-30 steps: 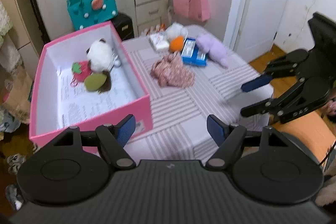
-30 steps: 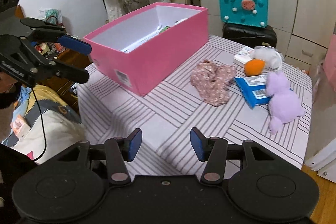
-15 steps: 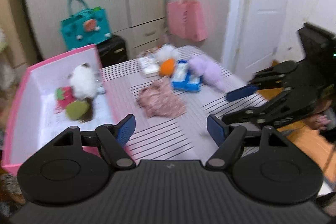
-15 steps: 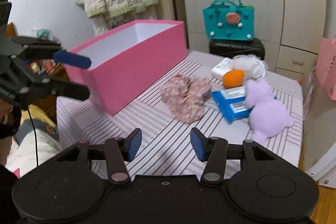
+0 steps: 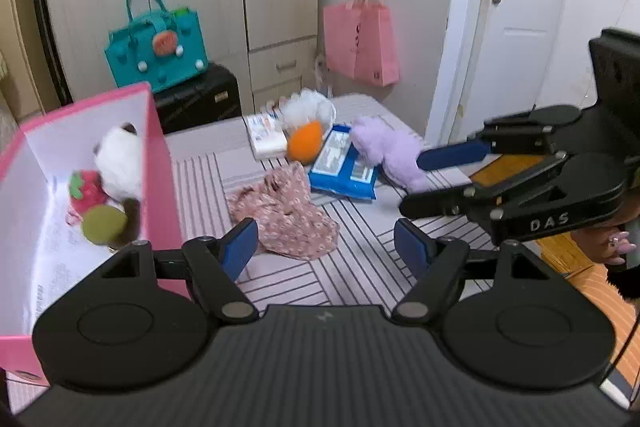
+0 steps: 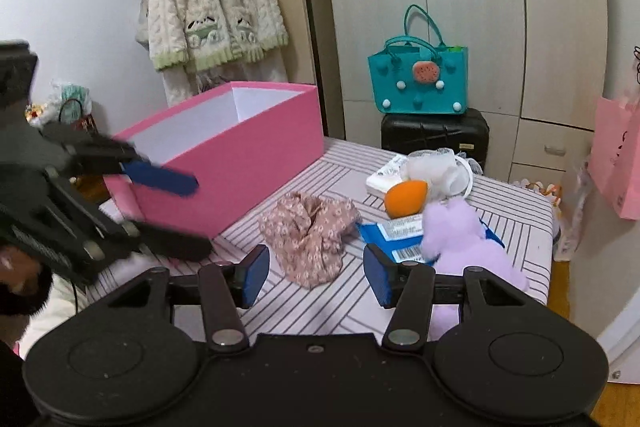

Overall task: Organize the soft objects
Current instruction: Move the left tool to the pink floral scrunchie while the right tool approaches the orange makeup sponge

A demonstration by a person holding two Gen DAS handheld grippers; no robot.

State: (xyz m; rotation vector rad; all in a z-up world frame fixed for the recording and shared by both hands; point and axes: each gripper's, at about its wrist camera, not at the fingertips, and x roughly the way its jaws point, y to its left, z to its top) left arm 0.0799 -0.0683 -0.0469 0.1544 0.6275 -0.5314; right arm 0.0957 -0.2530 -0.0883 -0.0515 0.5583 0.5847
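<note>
floral cloth [image 5: 284,217] is the soft thing sitting closest to both of my grippers, crumpled on the striped table [image 5: 352,267] between the pink box [image 5: 160,163] and the blue packet [image 5: 344,171]. purple plush [image 5: 384,155] lies just past it, half on that packet, with an orange toy [image 5: 306,147] and a white fluffy thing [image 5: 308,109] behind. box already has a white plush [image 5: 118,159], a strawberry [image 5: 84,187] and a green one [image 5: 104,225] in it.

my left gripper [image 5: 324,251] is spread wide with nothing in it, and my right gripper [image 6: 316,277] is parted and empty too, both hovering above the table.

what worries me: both sets of jaws aim at about the same patch, so they could bump each other going in. the cloth is floppy, so a shallow pinch probably lifts one fold and drags the rest, maybe snagging the packet. and going for the plush could catch the packet corner under it.
</note>
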